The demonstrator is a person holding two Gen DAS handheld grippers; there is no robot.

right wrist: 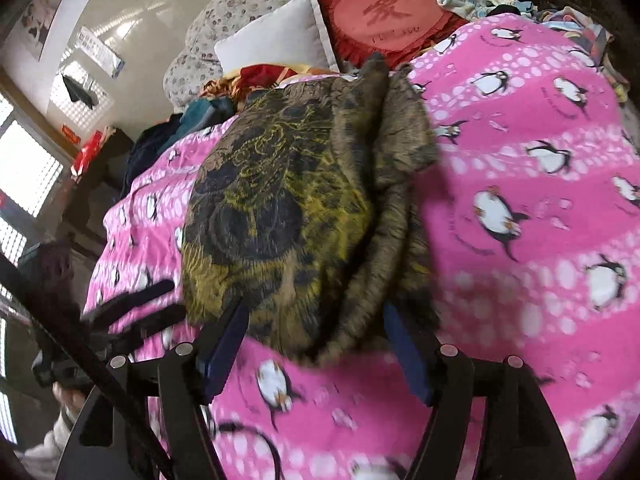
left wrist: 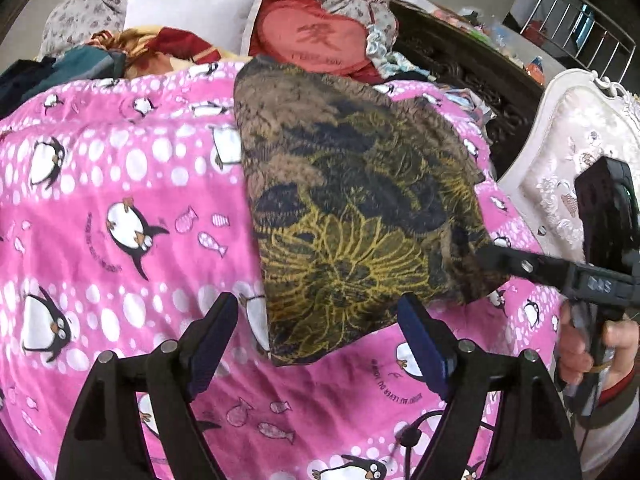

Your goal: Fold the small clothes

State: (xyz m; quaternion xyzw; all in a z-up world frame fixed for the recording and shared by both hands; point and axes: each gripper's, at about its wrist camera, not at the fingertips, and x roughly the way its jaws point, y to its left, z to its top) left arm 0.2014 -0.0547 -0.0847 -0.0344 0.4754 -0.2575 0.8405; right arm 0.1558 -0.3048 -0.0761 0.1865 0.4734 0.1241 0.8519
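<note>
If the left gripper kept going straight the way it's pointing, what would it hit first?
Most likely the near edge of the folded brown and yellow garment, which lies just ahead of the open left gripper on the pink penguin blanket. Depth is hard to judge.

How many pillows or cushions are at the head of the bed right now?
2: a white pillow leaning on the floral bedding, and a red heart-shaped cushion beside it on its right. Others may be hidden under the piled clothes.
</note>
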